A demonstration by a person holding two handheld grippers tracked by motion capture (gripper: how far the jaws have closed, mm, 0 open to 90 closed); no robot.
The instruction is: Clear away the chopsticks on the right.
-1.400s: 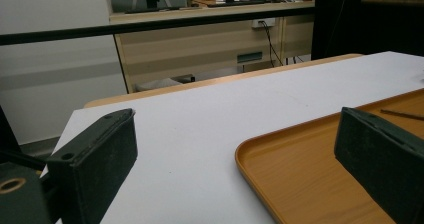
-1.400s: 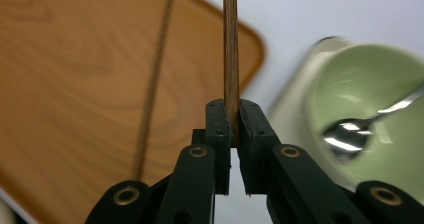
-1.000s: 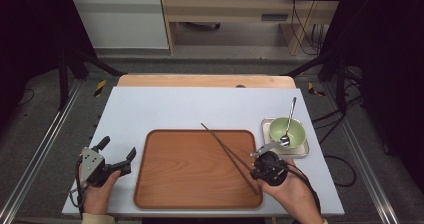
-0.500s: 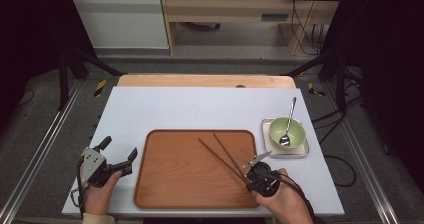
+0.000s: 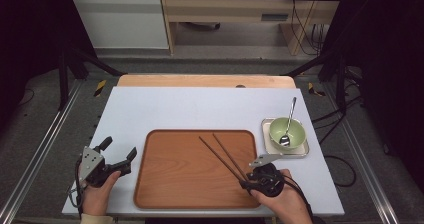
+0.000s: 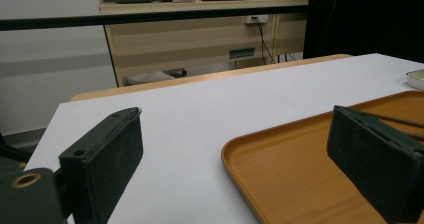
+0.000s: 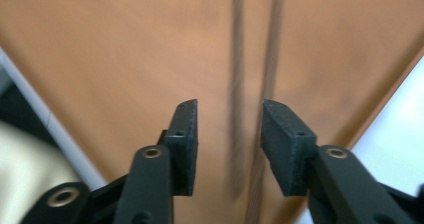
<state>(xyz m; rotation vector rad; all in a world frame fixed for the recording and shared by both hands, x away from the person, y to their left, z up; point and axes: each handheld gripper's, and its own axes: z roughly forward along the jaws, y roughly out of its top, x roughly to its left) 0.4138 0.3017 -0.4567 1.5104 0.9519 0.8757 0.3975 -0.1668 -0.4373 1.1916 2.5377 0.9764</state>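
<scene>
At lower right, the right gripper (image 5: 248, 178) has just opened its fingers; the chopsticks (image 5: 222, 153) lie between them, free, on the tray (image 5: 165, 184). The left gripper (image 5: 119, 154) is open.

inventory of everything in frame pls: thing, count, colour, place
chopsticks: 2, dark, lying on the wooden tray, slanting from its middle toward its near right corner, ends between the right gripper's jaws
wooden tray: 1, orange-brown, near middle of the table
bowl: 1, pale green, on the small tray at right
spoon: 1, metal, resting in the bowl, handle pointing away
small tray: 1, pale grey, right of the wooden tray
table: 1, white top, wooden edge at far side
left gripper: 1, black, left of the wooden tray, jaws wide apart
right gripper: 1, black, at the tray's near right corner, jaws just opened, pads off the chopsticks
</scene>
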